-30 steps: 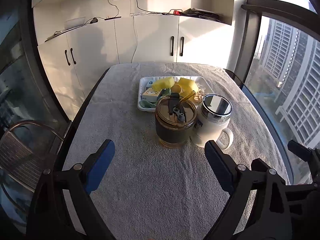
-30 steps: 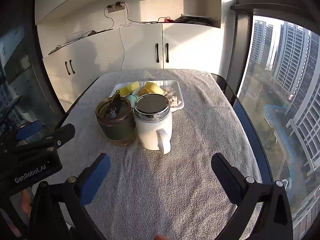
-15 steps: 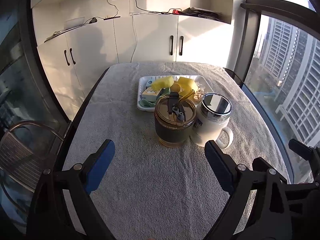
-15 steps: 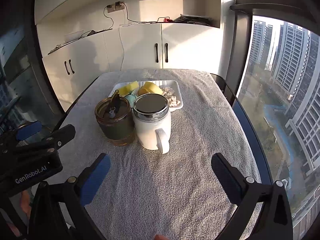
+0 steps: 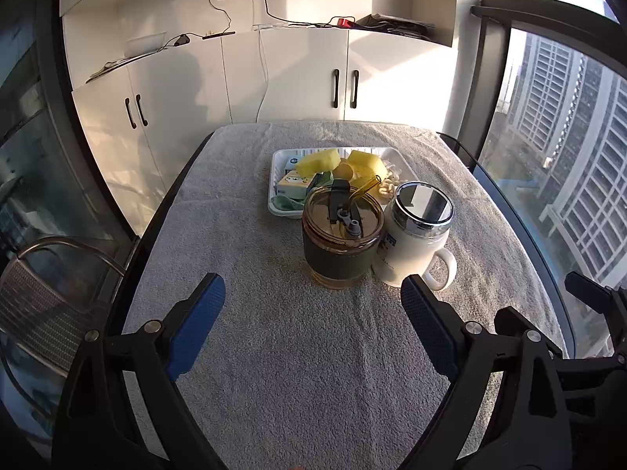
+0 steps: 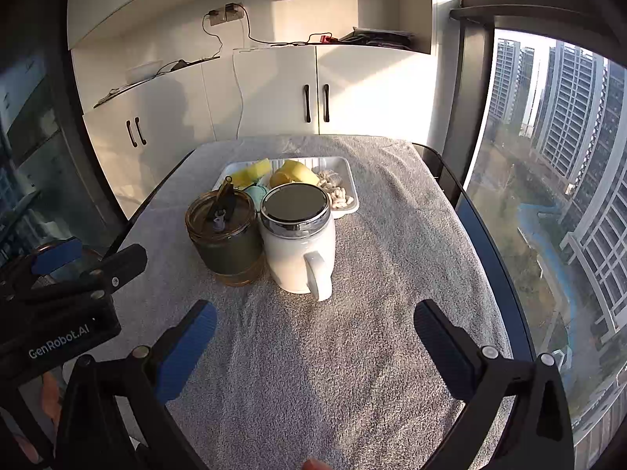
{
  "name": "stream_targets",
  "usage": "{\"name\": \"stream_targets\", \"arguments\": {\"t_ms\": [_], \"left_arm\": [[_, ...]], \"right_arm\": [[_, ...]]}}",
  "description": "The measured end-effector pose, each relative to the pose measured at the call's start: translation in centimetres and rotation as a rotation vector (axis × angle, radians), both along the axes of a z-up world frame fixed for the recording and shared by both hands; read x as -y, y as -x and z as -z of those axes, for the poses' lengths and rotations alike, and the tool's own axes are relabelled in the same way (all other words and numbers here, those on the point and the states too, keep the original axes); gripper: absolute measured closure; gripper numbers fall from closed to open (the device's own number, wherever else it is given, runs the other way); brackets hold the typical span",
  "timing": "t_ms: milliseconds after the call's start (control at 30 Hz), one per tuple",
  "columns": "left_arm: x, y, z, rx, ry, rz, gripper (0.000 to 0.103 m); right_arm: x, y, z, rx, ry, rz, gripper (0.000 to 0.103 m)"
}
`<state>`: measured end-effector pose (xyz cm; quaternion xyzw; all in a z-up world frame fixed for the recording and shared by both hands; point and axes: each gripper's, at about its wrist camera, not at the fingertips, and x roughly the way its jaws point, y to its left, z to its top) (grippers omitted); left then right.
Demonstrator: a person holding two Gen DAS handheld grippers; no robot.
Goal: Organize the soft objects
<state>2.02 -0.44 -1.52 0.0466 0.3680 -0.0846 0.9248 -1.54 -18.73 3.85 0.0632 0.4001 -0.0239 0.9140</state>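
A white tray [image 5: 277,180] [image 6: 351,184] sits mid-table on a grey towel, holding yellow sponges [image 5: 318,160] [image 6: 252,170], a small printed box [image 5: 294,184], a pale green soft item [image 6: 256,192] and a whitish knotted cord [image 6: 337,192]. In front of it stand an amber glass cup with a dark sleeve [image 5: 341,246] [image 6: 227,243] and a white mug with a chrome lid [image 5: 415,243] [image 6: 299,246]. My left gripper [image 5: 313,297] hangs open over the near towel, nothing between its blue pads. My right gripper [image 6: 313,321] is open too, short of the mug.
The towel-covered table [image 5: 313,372] has dark edges left and right. A metal mesh chair [image 5: 39,305] stands at the left. White cabinets [image 5: 298,78] line the far wall. Tall windows [image 6: 548,156] run along the right.
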Motion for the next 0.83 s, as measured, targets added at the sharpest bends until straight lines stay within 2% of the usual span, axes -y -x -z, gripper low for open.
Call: {"name": "stream_targets", "arguments": {"t_ms": [467,633,833], "left_arm": [[-0.32,-0.04,0.01,-0.002,0.010,0.012,0.011],[-0.12,0.32,-0.31,0.041,-0.024,0.010,0.013],[-0.16,0.32,-0.59,0.047,-0.027,0.010,0.013]], "right_arm": [[0.20,-0.10,0.04,-0.002,-0.004,-0.003,0.000],[0.22,-0.10,0.11,-0.006,-0.004,-0.002,0.000],[0.17,-0.08,0.03,-0.002,-0.002,-0.002,0.000]]}}
